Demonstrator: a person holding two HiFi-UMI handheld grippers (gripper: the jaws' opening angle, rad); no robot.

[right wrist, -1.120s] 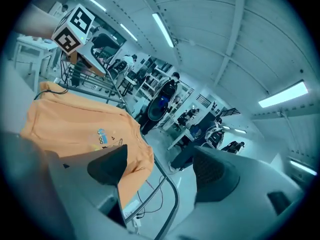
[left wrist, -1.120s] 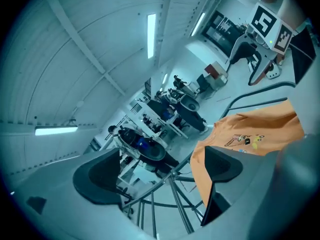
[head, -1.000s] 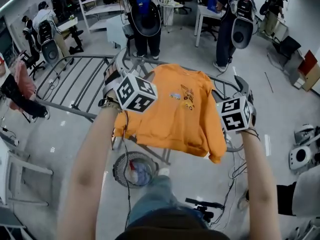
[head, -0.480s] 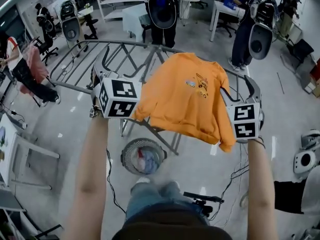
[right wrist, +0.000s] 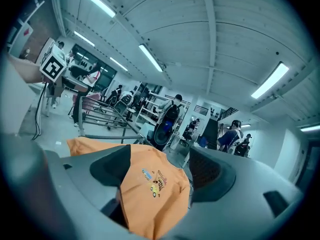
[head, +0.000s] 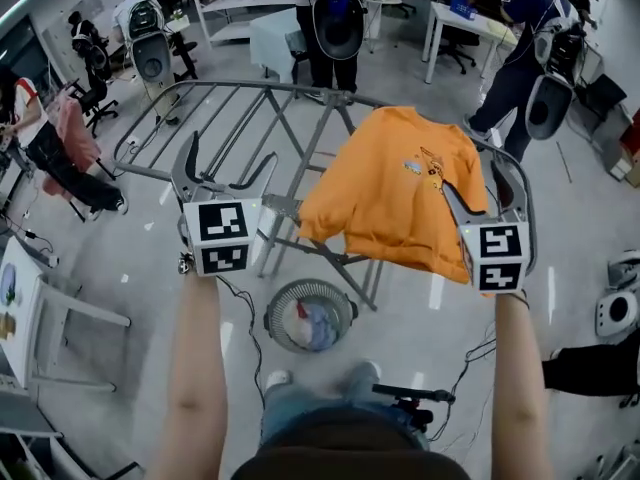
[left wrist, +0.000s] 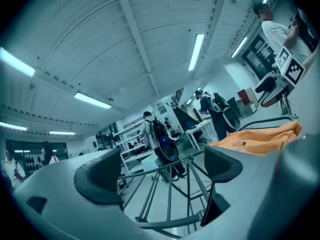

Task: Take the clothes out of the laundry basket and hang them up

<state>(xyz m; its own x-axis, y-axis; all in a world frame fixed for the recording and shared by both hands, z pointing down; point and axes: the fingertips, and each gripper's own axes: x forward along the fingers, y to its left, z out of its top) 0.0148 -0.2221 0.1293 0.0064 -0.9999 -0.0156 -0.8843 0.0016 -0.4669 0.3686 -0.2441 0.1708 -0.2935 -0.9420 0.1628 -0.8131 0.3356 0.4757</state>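
An orange sweatshirt [head: 395, 198] with a small print lies draped over the right end of a grey drying rack [head: 250, 93]. My right gripper [head: 470, 173] sits at its right sleeve. Its jaws have just been closing a little; the cloth [right wrist: 150, 194] lies between them, with a gap to the right pad [right wrist: 210, 171]. My left gripper [head: 232, 150] is open and empty, well left of the sweatshirt, over the rack's bars [left wrist: 170, 184]. The round laundry basket [head: 345, 303] stands on the floor under the rack, with clothes in it.
People wearing backpack rigs stand beyond the rack [head: 335, 18] and at the right [head: 530, 48]. White tables stand at the left [head: 40, 308] and at the back [head: 470, 23]. Cables and a black device [head: 410, 393] lie on the floor near my feet.
My left gripper has moved left, away from the sweatshirt's left sleeve, which it was beside before. The right gripper stays at the right sleeve. The view has shifted, so the rack shows more fully.
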